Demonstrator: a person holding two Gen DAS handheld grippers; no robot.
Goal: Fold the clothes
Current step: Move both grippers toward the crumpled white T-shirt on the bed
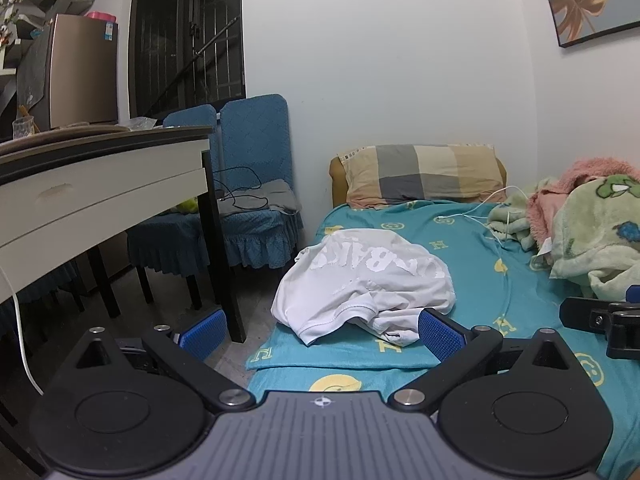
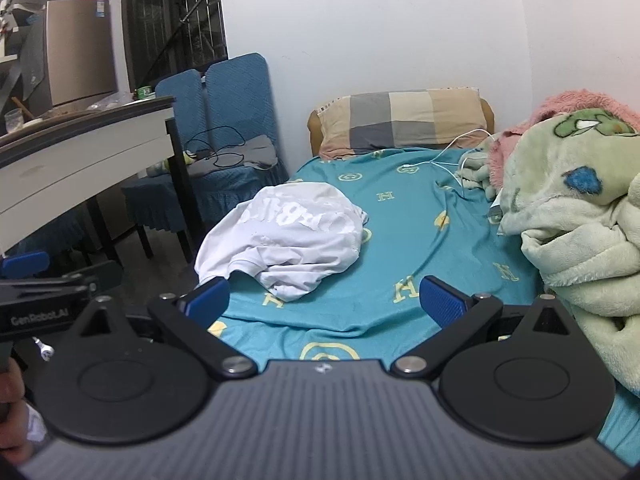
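A crumpled white T-shirt (image 1: 364,280) with white lettering lies in a heap on the teal bed sheet (image 1: 480,264), near the bed's left edge. It also shows in the right wrist view (image 2: 288,240). My left gripper (image 1: 320,334) is open and empty, just short of the shirt's near edge, with its blue fingertips (image 1: 438,334) wide apart. My right gripper (image 2: 326,304) is open and empty, above the sheet (image 2: 400,232), to the near right of the shirt.
A checked pillow (image 1: 420,174) lies at the bed's head. A green and pink blanket pile (image 2: 568,216) fills the right side, with a white cable (image 2: 452,148) by it. A white table (image 1: 100,192) and blue chairs (image 1: 248,160) stand left of the bed.
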